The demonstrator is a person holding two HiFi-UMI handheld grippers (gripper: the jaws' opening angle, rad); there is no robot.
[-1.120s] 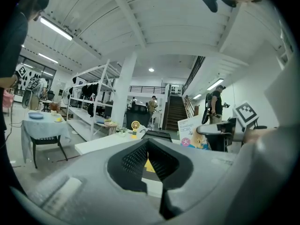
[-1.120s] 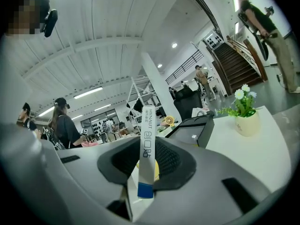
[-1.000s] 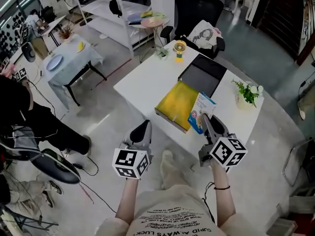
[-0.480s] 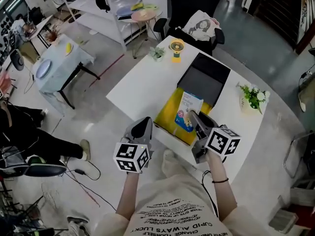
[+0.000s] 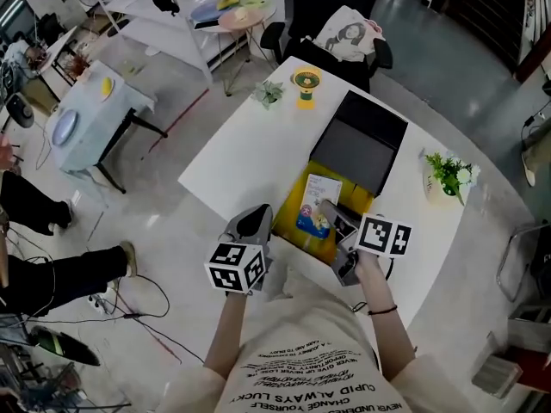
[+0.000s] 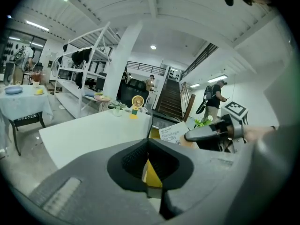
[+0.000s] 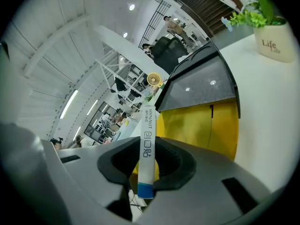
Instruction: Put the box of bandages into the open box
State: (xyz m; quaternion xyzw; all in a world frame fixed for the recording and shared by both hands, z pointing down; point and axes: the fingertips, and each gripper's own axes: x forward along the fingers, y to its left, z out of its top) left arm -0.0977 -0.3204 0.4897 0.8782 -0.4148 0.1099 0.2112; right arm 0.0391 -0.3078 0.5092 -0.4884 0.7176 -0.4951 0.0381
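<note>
The open box (image 5: 290,220) lies on the white table (image 5: 241,162), its yellow inside facing up and its black lid (image 5: 366,144) standing open at the far side. My right gripper (image 5: 328,211) is shut on the white-and-blue bandage box (image 5: 315,201), which hangs over the yellow inside. In the right gripper view the bandage box (image 7: 148,139) stands edge-on between the pads, with the yellow box (image 7: 206,125) and its lid (image 7: 201,86) beyond. My left gripper (image 5: 256,217) hovers at the table's near edge, left of the open box, shut and empty. The left gripper view shows the bandage box (image 6: 171,133).
A potted plant (image 5: 448,177) stands at the table's right end. A small yellow fan (image 5: 303,84) and a tiny plant (image 5: 268,93) sit at the far edge. A black chair with a printed bag (image 5: 349,34) is behind the table. A covered side table (image 5: 82,119) stands far left.
My right gripper has carried the bandage box leftward, from beside the open box's right edge to over its yellow inside. The left gripper has stayed near the table's front edge.
</note>
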